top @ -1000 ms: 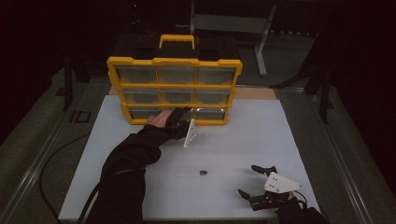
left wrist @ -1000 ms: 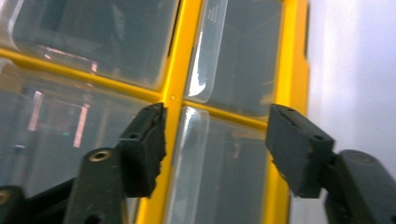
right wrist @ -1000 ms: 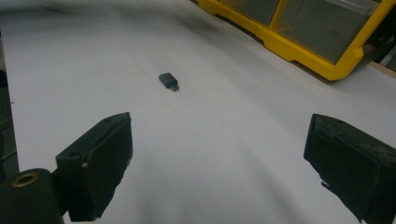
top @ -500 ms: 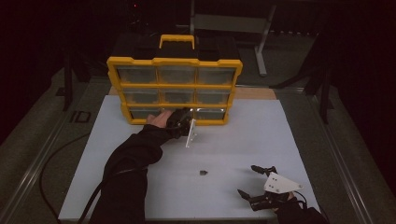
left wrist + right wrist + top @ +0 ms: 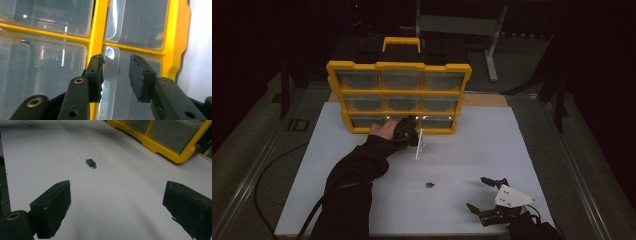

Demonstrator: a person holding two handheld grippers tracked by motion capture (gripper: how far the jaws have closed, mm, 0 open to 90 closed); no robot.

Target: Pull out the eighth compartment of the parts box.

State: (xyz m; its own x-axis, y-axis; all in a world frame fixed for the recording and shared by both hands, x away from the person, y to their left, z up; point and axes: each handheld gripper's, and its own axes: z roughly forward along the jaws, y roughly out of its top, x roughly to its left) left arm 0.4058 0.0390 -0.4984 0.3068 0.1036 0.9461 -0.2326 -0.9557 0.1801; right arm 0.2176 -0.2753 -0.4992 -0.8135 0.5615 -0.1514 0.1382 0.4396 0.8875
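The drawer handle (image 5: 110, 72), a clear plastic tab on the bottom row of the yellow organizer (image 5: 399, 95), stands between my left gripper (image 5: 115, 72)'s jaws. Those jaws have just been closing: one pad touches the tab, the other is a little off it, so I don't call it clamped. In the high view my left gripper (image 5: 408, 132) sits at the cabinet's lower edge, at about 12 o'clock on the white table (image 5: 492, 150).

Outward from there, the organizer stands upright with nine clear-fronted drawers in three rows and a yellow carry handle (image 5: 401, 44) on top. I can't tell what the drawers contain: the fronts are dim from above and glare-streaked up close. The drawer by my claw looks shut, though the hand covers part of it.

My right gripper (image 5: 488, 196) rests near 5 o'clock on the table, jaws wide apart with nothing between them. Along those jaws (image 5: 117, 207) I see a small black adapter (image 5: 91, 163) lying alone on the white surface, well apart from both claws; from above it lies at about 6 o'clock (image 5: 429, 185). The organizer's corner is cut off at the right gripper view's top edge.
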